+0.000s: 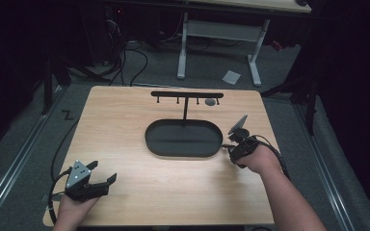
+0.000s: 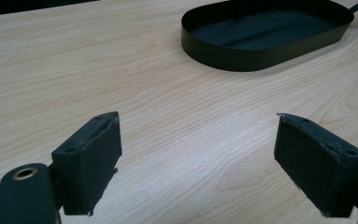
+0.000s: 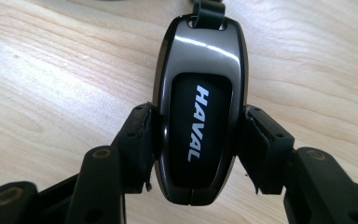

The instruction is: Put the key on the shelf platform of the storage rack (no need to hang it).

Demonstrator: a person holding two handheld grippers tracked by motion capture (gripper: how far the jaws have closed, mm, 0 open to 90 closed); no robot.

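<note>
From the high view, the right gripper (image 1: 234, 144) sits just to the right of the black oval tray (image 1: 183, 152), low over the desk (image 1: 125, 125). The left gripper (image 1: 103, 177) is well apart from the tray, toward the near left corner of the desk, its jaws spread with nothing between them. Behind the tray rises a black rack (image 1: 187, 95) with small hooks on a thin post; a small round grey thing (image 1: 210, 102) hangs or lies by its right end, too small to tell which. The hooks look bare, so the job seems to be at its start: the pick is made, the placing is left. There is open wood on every side of the tray, and the right gripper is near the desk's right edge.

In the left gripper view, the open jaws frame bare wood, with the tray's wall (image 2: 242, 58) ahead to the right and free room between.

In the right gripper view, the jaws are clenched on the sides of a glossy dark car key (image 3: 198, 109) marked HAVAL, its strap end (image 3: 208, 10) pointing away. The key lies on or just above the desk; I cannot tell which.
</note>
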